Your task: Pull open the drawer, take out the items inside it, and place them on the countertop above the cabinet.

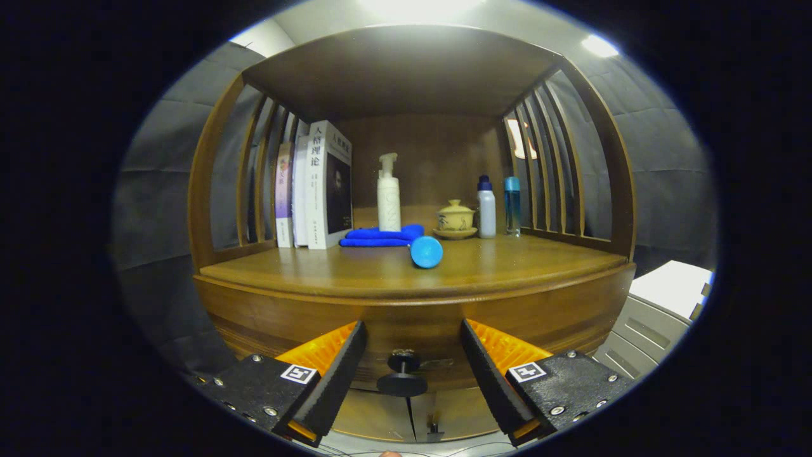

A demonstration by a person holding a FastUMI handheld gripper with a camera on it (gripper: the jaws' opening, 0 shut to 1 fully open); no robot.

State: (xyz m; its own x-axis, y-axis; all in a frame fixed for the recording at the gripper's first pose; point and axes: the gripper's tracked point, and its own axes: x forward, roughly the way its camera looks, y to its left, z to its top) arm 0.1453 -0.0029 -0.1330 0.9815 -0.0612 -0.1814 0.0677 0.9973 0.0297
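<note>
Tongs (412, 374) stand wide open and empty, the drawer knob (402, 374) between the two fingers with clear gaps either side. The drawer (412, 330) looks shut. A clean pull likely means centring, closing on the knob's stem, then drawing straight back.

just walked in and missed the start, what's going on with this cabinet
A hand-held gripper faces a wooden cabinet with its fingers open, one on each side of the dark drawer knob and not touching it. The drawer looks shut. On the countertop above stand books, a white pump bottle on a blue cloth, a blue ball-like object, a lidded teacup and two small bottles.
</note>
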